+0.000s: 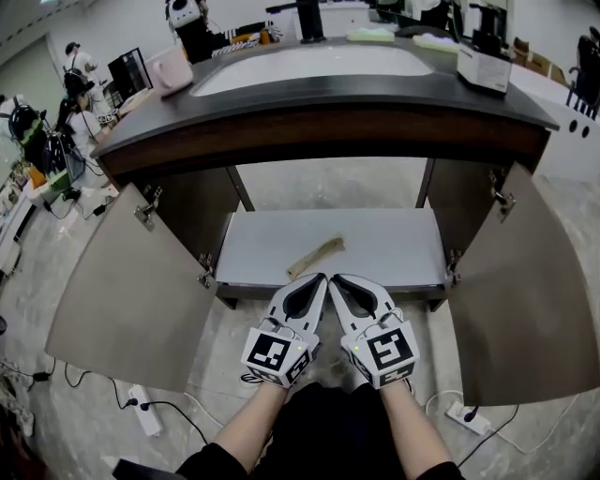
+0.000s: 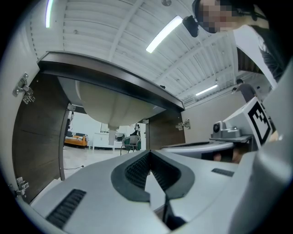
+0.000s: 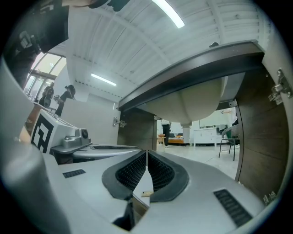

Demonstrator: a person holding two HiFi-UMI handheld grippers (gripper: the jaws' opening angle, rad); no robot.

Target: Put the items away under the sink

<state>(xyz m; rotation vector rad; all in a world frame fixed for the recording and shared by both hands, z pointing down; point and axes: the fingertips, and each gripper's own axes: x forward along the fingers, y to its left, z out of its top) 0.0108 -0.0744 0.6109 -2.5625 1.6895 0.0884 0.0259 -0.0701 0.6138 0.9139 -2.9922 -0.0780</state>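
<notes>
Fingers (image 2: 135,171) of the left gripper (image 1: 321,278) are shut together, gripping nothing; the right gripper (image 1: 338,280) matches it. Both sit side by side at the near edge of the shelf (image 1: 394,246) under the sink (image 1: 309,66). A beige stick (image 1: 315,257) lies on the shelf just beyond their tips, between the open doors (image 1: 131,300).

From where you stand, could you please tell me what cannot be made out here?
Tan stick on the shelf: head view, too small to identify.
Faucet: head view, cut off by the top edge.
Shelf top: mostly hidden behind the left gripper and right gripper in their own views.
</notes>
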